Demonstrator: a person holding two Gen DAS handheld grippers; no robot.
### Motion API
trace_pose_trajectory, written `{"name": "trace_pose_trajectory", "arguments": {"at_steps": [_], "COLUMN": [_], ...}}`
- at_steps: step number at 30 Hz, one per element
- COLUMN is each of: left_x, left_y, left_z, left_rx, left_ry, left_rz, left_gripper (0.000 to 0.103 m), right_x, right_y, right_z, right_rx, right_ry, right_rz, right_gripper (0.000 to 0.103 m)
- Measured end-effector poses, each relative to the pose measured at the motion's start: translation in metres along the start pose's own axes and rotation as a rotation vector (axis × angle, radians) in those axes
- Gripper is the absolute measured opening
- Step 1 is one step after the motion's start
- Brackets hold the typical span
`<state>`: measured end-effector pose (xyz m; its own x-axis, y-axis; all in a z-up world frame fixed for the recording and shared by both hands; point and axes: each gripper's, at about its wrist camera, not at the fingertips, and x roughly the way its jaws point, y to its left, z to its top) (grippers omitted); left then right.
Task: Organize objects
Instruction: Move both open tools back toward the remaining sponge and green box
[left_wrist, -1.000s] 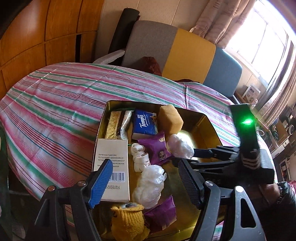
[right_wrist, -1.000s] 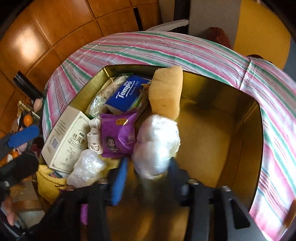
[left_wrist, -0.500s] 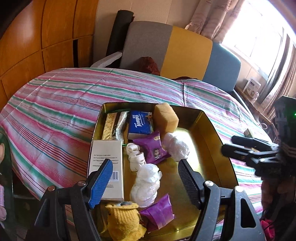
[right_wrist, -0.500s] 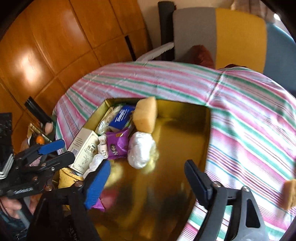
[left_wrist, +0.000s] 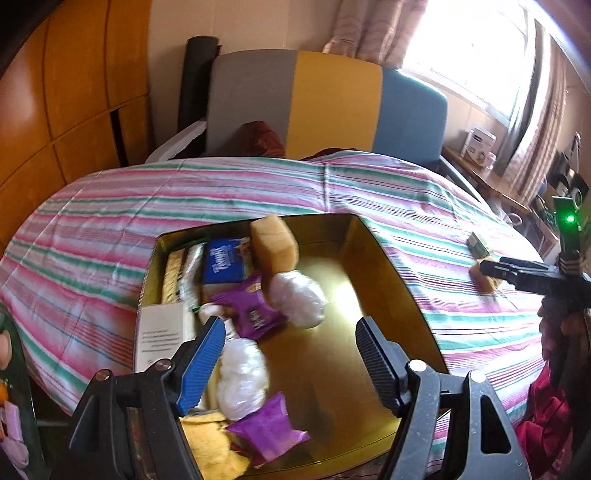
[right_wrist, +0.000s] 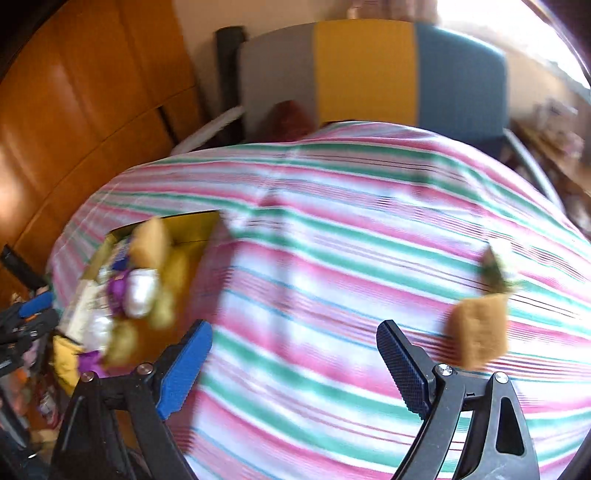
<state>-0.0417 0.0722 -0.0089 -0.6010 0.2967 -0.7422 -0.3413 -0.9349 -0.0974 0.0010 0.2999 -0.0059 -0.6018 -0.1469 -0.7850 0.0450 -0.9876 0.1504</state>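
A bed covered by a pink, green and white striped blanket (left_wrist: 229, 199) is seen before a grey, yellow and blue headboard (left_wrist: 332, 107), with orange wooden panels (left_wrist: 74, 92) to one side. A gold tin box (left_wrist: 369, 266) rests on the blanket. The left gripper (left_wrist: 290, 363) is held above the box's near end, its jaws spread wide with nothing between them. Beyond its fingertips a wrapped white ball (left_wrist: 299, 297), a purple packet (left_wrist: 251, 312) and a tan sponge (left_wrist: 275, 242) are crowded together; beside its blue finger a second white bundle (left_wrist: 242, 376) and a white carton (left_wrist: 162, 336) are seen, and just below the fingers lies another purple packet (left_wrist: 267, 432). The right gripper (right_wrist: 293, 363) is over bare blanket, its jaws opening with nothing between them. A second tan sponge (right_wrist: 478, 334) lies just outside its black finger, with a small green item (right_wrist: 496, 271), too blurred to identify, beyond it.
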Motion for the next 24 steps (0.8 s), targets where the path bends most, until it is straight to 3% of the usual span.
{"name": "trace_pose_trajectory", "arguments": {"at_steps": [6,9,12,18,24], "left_x": [0.003,0.008,0.014,0.031,0.05], "left_y": [-0.04,-0.064,-0.088,-0.134,-0.172], "left_z": [0.01,0.015,0.018,0.021,0.022], "left_rx": [0.095,0.142,0.18,0.264,0.323], "left_ry": [0.0,0.004,0.01,0.038,0.074], "left_rz": [-0.026,-0.04,-0.059,-0.093,-0.119], "left_gripper": [0.074,0.074,0.074,0.074,0.074], "right_x": [-0.011,-0.017,-0.021,-0.04,-0.047], "right_y": [-0.088,-0.138,-0.18,-0.213,-0.216], "right_z": [-0.01,-0.022,-0.033,-0.044,-0.05], "right_rx": [0.133,0.288,0.491,0.699,0.77], "right_ry": [-0.031,-0.064,-0.036,-0.07,-0.095], "right_rz": [-0.181,-0.264,-0.366,-0.321,-0.292], "right_gripper": [0.092,0.092,0.092,0.094,0.095]}}
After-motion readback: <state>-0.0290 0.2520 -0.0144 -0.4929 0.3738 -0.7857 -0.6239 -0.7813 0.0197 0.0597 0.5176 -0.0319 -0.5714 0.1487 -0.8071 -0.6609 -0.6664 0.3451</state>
